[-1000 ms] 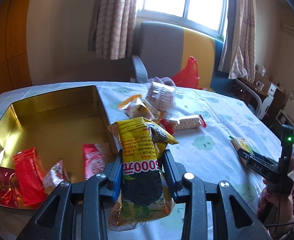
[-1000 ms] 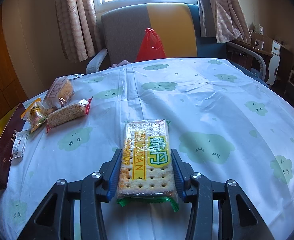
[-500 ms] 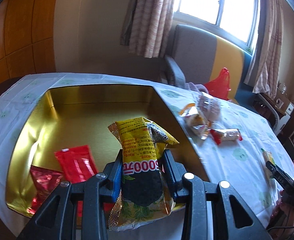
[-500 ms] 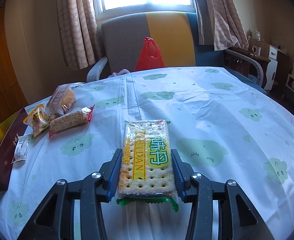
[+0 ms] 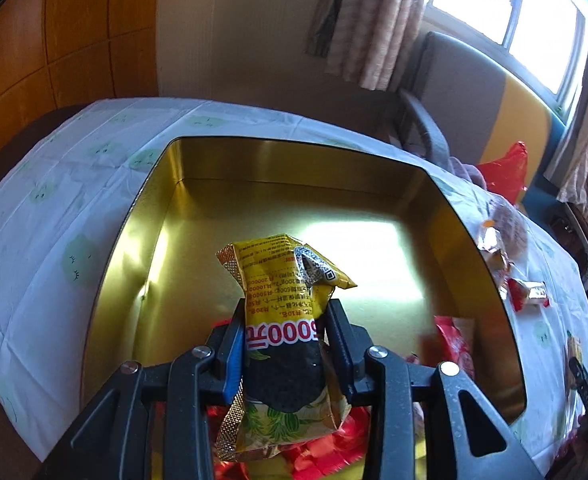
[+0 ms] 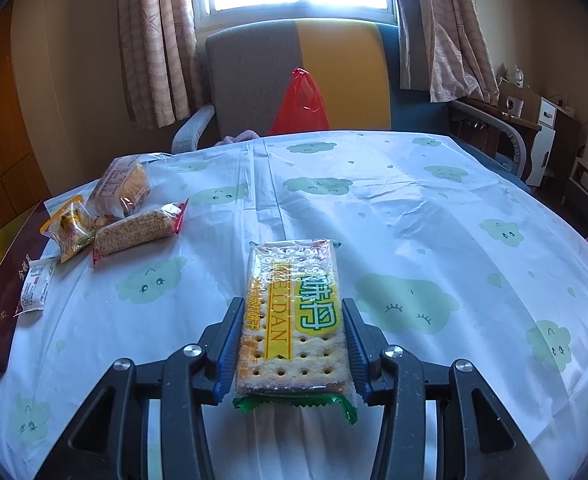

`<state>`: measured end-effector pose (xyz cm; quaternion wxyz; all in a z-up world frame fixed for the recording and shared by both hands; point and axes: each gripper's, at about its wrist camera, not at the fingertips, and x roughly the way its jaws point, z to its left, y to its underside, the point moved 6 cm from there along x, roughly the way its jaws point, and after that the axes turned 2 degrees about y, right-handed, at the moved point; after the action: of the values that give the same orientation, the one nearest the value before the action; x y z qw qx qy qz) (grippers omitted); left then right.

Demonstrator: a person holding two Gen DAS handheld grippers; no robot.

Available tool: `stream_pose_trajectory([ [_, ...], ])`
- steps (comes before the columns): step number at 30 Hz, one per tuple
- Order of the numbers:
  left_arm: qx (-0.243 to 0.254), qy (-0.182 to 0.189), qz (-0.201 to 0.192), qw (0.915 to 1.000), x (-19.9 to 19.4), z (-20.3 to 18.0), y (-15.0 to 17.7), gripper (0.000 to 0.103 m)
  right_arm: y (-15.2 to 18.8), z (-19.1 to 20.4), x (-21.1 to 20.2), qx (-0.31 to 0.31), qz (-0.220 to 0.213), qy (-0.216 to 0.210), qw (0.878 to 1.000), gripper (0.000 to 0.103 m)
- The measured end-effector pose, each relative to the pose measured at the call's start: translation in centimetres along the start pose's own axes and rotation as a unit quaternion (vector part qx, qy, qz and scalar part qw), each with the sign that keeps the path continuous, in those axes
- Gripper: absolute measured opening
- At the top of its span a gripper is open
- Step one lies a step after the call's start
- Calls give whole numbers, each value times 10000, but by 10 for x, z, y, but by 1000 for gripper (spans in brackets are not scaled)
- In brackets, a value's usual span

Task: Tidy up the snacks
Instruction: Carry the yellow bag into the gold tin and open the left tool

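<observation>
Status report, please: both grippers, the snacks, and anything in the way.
Left hand-held gripper shut on yellow foil snack bag, over gold metal tin. Right hand-held gripper shut on clear cracker packet. Nothing blocking.

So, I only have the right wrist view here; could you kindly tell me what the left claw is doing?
Observer: The left claw is shut on a yellow snack bag, held above the open gold tin.
Operator: Thank you. Is anything in the tin already?
Observer: Yes, red wrappers lie at its near end.
Operator: And is there room left?
Observer: The far half of the tin floor is bare.
</observation>
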<state>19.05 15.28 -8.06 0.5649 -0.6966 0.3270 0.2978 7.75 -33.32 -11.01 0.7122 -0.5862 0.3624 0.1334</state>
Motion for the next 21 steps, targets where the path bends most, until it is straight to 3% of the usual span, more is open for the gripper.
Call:
stream_pose_trajectory([
  [8, -412, -233, 497, 9976, 22, 29, -8, 38, 1, 1, 2, -33, 34, 39, 10000, 47],
  [14, -248, -232, 144, 9993, 0, 23, -6, 39, 2, 1, 4, -41, 74, 54, 9999, 47],
  [21, 114, -418, 191, 9989, 5, 15, 2, 36, 1, 1, 2, -44, 17, 58, 10000, 47],
])
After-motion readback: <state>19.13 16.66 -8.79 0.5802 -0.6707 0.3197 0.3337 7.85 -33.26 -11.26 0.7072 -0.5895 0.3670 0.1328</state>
